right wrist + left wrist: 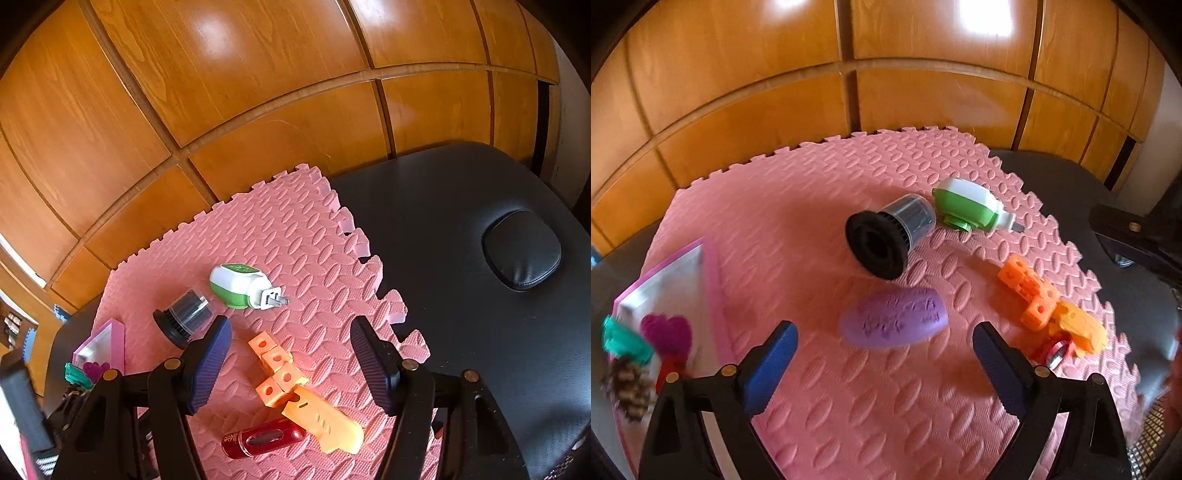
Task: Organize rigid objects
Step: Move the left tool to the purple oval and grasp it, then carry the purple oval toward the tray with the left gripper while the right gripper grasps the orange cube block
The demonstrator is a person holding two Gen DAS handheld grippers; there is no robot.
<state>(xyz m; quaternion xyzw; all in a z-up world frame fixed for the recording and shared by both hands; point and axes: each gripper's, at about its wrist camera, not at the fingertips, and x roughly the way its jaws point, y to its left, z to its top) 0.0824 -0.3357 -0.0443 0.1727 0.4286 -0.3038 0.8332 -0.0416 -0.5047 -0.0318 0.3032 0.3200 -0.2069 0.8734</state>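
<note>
Left gripper (884, 345) stands released, empty, just short of the purple soap (894, 317) lying flat on the pink mat (820, 199). The soap looks light, stiff and likely slick; best taken across its narrow width. Right gripper (291, 363) is likewise released, hovering over the orange block chain (277, 369): light, rigid, probably jointed, so take hold at a middle cube.
</note>
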